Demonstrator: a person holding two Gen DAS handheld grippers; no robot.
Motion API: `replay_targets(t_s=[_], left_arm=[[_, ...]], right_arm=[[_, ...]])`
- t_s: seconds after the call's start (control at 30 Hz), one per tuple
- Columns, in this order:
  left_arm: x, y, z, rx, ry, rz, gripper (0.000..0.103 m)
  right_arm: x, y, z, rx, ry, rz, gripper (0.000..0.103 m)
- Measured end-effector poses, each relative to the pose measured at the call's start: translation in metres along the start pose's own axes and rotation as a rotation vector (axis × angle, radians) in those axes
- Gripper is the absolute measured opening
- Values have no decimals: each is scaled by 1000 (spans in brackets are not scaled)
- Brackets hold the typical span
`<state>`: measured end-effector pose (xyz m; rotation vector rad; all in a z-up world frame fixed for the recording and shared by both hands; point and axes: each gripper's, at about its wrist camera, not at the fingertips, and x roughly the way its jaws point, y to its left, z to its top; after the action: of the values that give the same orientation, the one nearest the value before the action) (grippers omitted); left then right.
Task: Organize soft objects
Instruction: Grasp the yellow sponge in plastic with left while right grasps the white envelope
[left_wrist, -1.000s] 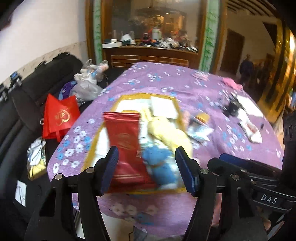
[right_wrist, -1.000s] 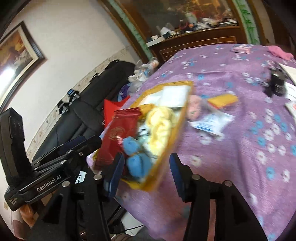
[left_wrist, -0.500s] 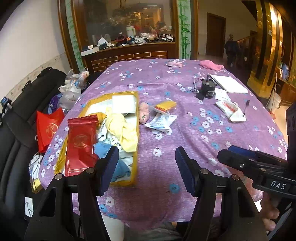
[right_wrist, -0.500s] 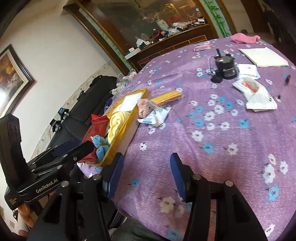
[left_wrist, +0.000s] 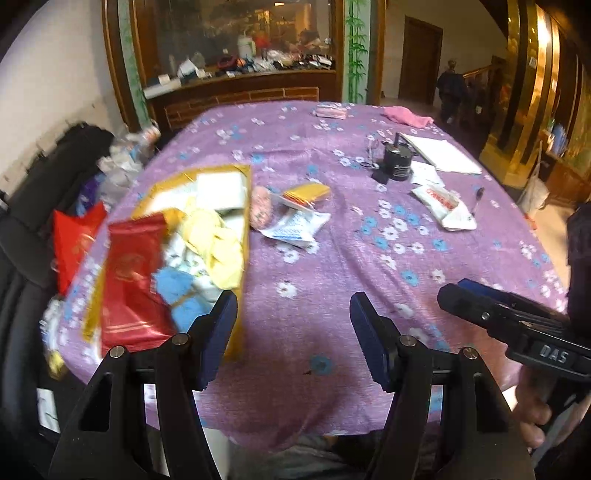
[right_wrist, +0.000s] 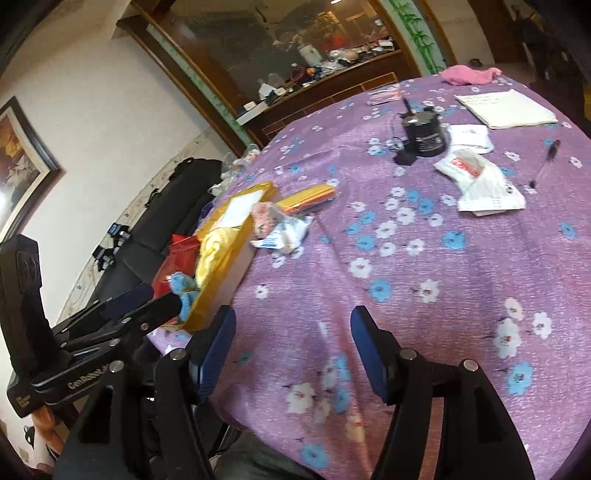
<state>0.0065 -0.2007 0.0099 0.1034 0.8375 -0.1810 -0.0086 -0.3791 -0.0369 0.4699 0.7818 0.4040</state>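
Observation:
A gold box (left_wrist: 236, 343) (right_wrist: 221, 280) sits at the left of the purple table. It holds a yellow cloth (left_wrist: 218, 240) (right_wrist: 214, 254), a blue soft item (left_wrist: 177, 291) (right_wrist: 183, 286), a red packet (left_wrist: 129, 280) and a white pad (left_wrist: 219, 190). A pink soft toy (left_wrist: 261, 206) (right_wrist: 263, 219) lies just right of the box, beside a white-blue packet (left_wrist: 295, 229) (right_wrist: 282, 236) and a yellow packet (left_wrist: 306, 192) (right_wrist: 306, 195). My left gripper (left_wrist: 293, 325) is open and empty near the table's front edge. My right gripper (right_wrist: 293, 339) is open and empty over bare cloth.
A black jar (left_wrist: 397, 160) (right_wrist: 423, 134), white papers (left_wrist: 439, 153) (right_wrist: 506, 109), a white bag (left_wrist: 443, 206) (right_wrist: 480, 181), a pen (right_wrist: 545, 162) and a pink cloth (left_wrist: 406, 114) (right_wrist: 469, 74) lie at the far right. Black chairs with a red bag (left_wrist: 74, 240) stand left.
Both grippers have swung from above the gold box to the right and back, so the box now lies at the left. Both jaws stay open and empty.

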Motion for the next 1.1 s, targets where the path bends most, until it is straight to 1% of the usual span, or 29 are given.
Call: replay_targets(t_s=[0.13,0.23,0.33,0.47,0.53,0.6,0.67,0.73,0.8,0.87,0.9,0.93,0.97,1.0,1.03,1.1], left_arm=[[10,2,5,-33,24,-57,64],[15,1,8,-37,28,-57,64],[24,2,14,-45,45,-73,64],[32,7,24,-54,54,-90,64],[37,10,32,-55,56,-100,64],[40,13,39,-52,55,-85,64],[43,15,48,-45,41,-75,64],[49,19,57,-47,48,-74,64],[56,21,66,-46,65,-89,64],[66,21,77,-27,87,-98,64],[70,21,81,-16,96,-97,64],[75,19,87,4,104,-97,64],[80,16,91,26,110,-107,64],[85,13,97,51,122,-122,64],[93,9,104,76,141,-130,64],[108,2,116,110,166,-120,64]], right_arm=[[-2,-21,4,34,6,-5,65],[-7,-34,13,50,-7,-14,65],[-14,-46,31,47,-37,-69,65],[-18,-68,70,47,-85,-167,65],[-10,-79,88,50,-77,-218,65],[7,-95,105,66,-58,-271,65],[19,-107,113,87,-46,-315,65],[25,-117,118,125,-50,-300,65],[35,-124,120,126,-36,-320,65],[42,-129,117,135,-25,-296,64],[47,-131,114,134,-14,-299,60],[48,-132,113,134,-10,-309,51],[46,-129,113,122,-18,-328,47],[45,-128,113,119,-19,-317,35],[46,-128,112,125,-10,-299,34],[46,-129,112,134,-14,-292,32]])
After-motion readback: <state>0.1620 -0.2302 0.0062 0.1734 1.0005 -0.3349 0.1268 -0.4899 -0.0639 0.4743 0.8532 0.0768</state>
